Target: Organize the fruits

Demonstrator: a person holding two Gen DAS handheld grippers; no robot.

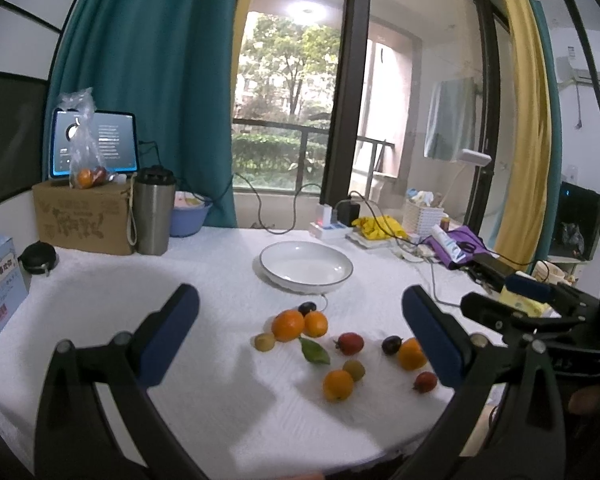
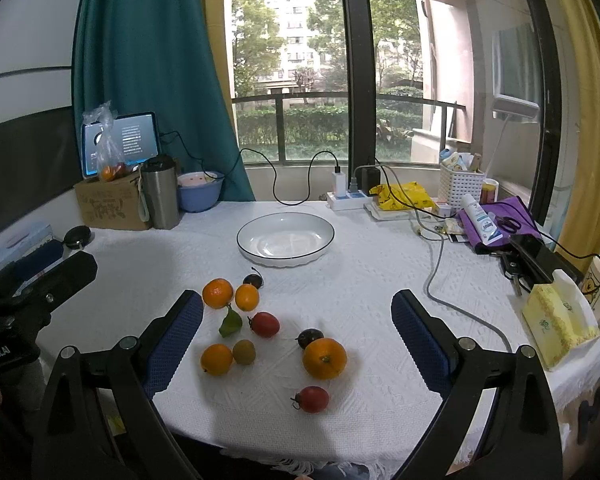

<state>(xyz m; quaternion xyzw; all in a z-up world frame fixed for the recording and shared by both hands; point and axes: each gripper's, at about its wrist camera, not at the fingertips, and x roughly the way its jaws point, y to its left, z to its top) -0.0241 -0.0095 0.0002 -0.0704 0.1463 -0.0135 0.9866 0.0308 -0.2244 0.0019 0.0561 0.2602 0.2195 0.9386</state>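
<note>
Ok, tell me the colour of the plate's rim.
The plate is white with a thin dark rim line, black or dark blue; the right wrist view shows it best.

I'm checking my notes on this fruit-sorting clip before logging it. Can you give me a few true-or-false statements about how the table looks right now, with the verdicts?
1. The white plate already holds two oranges. False: it holds no fruit; all the loose fruit lies on the tablecloth in front of it.
2. Both the left gripper and the right gripper are open and hold nothing. True.
3. A green leaf lies among the fruit. True.
4. The steel tumbler lies on its side. False: it stands upright beside the cardboard box.
5. A clear bag with fruit in it sits on top of the cardboard box. True.
</note>
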